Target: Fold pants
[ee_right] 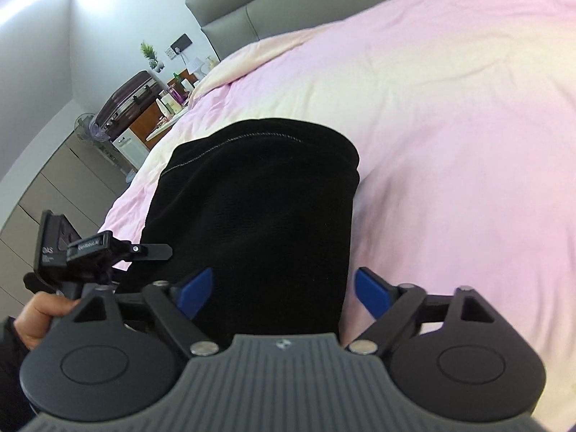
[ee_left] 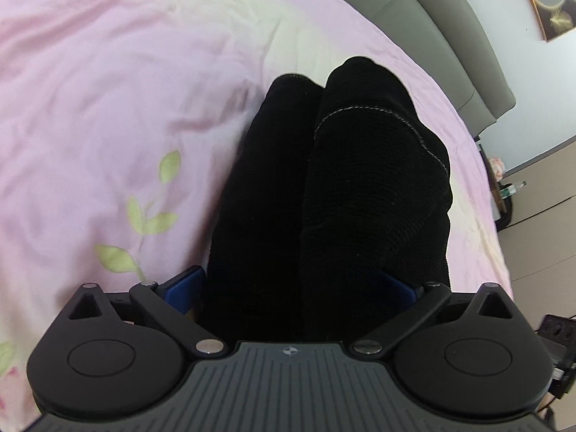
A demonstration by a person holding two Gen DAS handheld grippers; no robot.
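Observation:
The black pants (ee_left: 324,180) lie bunched on the pink bedsheet (ee_left: 108,90), with pale stitching across the upper fold. In the left wrist view the cloth fills the gap between my left gripper's (ee_left: 298,284) blue fingers (ee_left: 183,286), which stand wide apart. In the right wrist view the pants (ee_right: 259,208) lie between my right gripper's (ee_right: 284,288) blue fingers (ee_right: 370,291), also wide apart, with the cloth against the left finger and a gap at the right one. The left gripper's body (ee_right: 72,255) and the hand holding it show at the left.
A grey padded headboard (ee_right: 288,3) runs along the back of the bed. A bedside table (ee_right: 154,115) with bottles, a plant and a dark suitcase stands to the left in the right wrist view. A framed picture (ee_left: 550,3) hangs on the wall.

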